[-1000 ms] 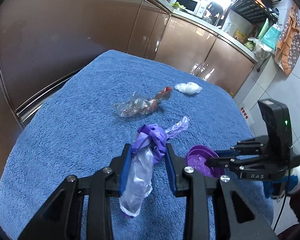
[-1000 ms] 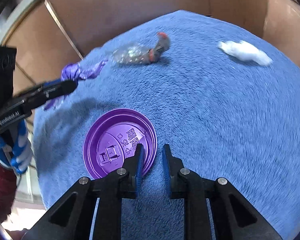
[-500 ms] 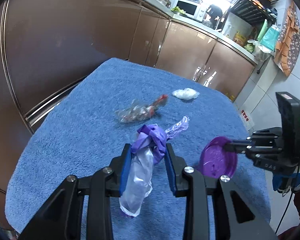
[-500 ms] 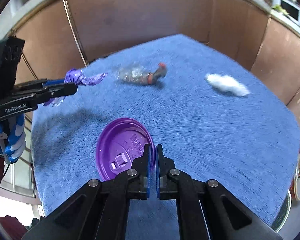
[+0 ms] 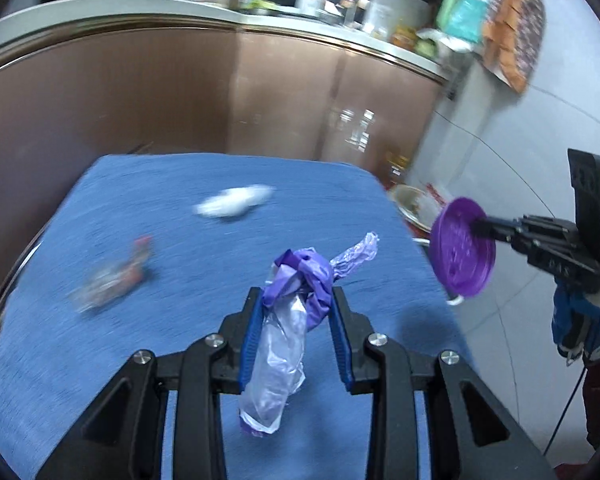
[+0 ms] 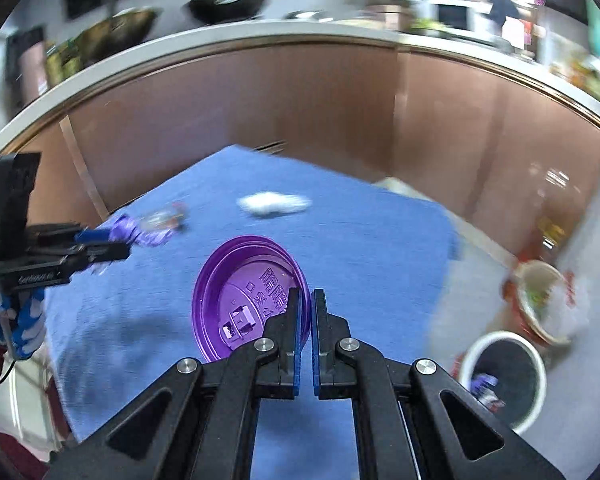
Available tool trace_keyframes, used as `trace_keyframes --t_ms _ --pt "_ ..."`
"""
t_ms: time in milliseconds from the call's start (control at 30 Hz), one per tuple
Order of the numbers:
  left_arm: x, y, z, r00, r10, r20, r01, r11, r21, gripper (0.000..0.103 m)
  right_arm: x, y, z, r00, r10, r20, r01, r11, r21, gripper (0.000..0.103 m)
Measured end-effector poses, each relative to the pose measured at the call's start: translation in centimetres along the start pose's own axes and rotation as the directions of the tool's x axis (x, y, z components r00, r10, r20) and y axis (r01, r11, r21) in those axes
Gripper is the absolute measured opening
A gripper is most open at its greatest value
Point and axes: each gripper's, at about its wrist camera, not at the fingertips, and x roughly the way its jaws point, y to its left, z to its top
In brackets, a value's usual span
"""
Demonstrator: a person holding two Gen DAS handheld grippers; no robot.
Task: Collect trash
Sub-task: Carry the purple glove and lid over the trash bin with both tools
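Note:
My left gripper point(image 5: 298, 294) is shut on a knotted purple and clear plastic bag point(image 5: 288, 328), held above the blue towel point(image 5: 180, 184). The same bag point(image 6: 134, 232) shows at the left of the right wrist view. My right gripper point(image 6: 308, 294) is shut on the rim of a purple cup lid point(image 6: 244, 300), lifted off the towel. In the left wrist view the lid point(image 5: 462, 248) hangs past the towel's right edge. A crumpled white tissue point(image 5: 234, 204) and a clear wrapper with a red end point(image 5: 112, 276) lie on the towel.
A white-rimmed bin point(image 6: 504, 376) with trash inside stands on the floor at the lower right, beside a bowl point(image 6: 544, 300). Brown cabinets point(image 5: 220, 88) under a cluttered counter close off the far side. Grey floor tiles lie to the right of the table.
Both grippers rose and swung right with their loads. The right gripper closed on the purple lid and lifted it off the towel, past the right edge. The bin came into view.

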Motion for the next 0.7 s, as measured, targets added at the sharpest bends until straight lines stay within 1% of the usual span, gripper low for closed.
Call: trace_keyframes --t_ms 100,200,333,400,433,500,600,667,700 --pt "3.9 -4.6 2.2 0.998 -0.049 -0.036 0.051 0.997 0.061 0.031 -1.5 -5.8 -1.3 0.994 -0.108 0.011 0.107 0.991 0.078 0.004" --pt "8.7 -9.9 4.6 0.991 -0.104 -0.079 0.113 0.986 0.121 0.031 -2.2 -11.8 -2.9 0.975 -0.222 -0.010 0.221 0.962 0.158 0.004" --pt "15.3 -16.2 7.1 0.977 -0.162 -0.141 0.185 0.968 0.167 0.031 -1.3 -19.3 -5.3 0.925 -0.373 -0.075 0.379 0.894 0.240 0.004" --pt "18.9 -19.4 8.4 0.966 -0.192 -0.176 0.223 0.958 0.181 0.031 -0.3 -22.6 -6.5 0.900 -0.422 -0.112 0.436 0.859 0.269 0.004" --pt "20.9 -21.2 9.1 0.959 -0.206 -0.196 0.243 0.952 0.187 0.031 0.3 -24.3 -7.2 0.883 -0.450 -0.136 0.470 0.838 0.276 0.004" --pt "24.2 -23.9 10.1 0.951 -0.213 -0.224 0.260 0.944 0.204 0.031 1.6 -27.3 -8.2 0.861 -0.476 -0.180 0.509 0.808 0.295 0.004" --pt "29.1 -27.8 11.2 0.932 -0.234 -0.277 0.296 0.932 0.208 0.031 3.6 -31.7 -10.2 0.837 -0.489 -0.245 0.547 0.765 0.340 0.004" --pt "31.3 -29.4 11.5 0.926 -0.232 -0.298 0.302 0.928 0.217 0.031 4.4 -33.3 -11.3 0.828 -0.491 -0.271 0.560 0.745 0.362 0.004" --pt "32.8 -30.4 11.6 0.920 -0.234 -0.314 0.309 0.927 0.213 0.032 5.0 -34.4 -11.9 0.824 -0.490 -0.286 0.566 0.735 0.373 0.004"
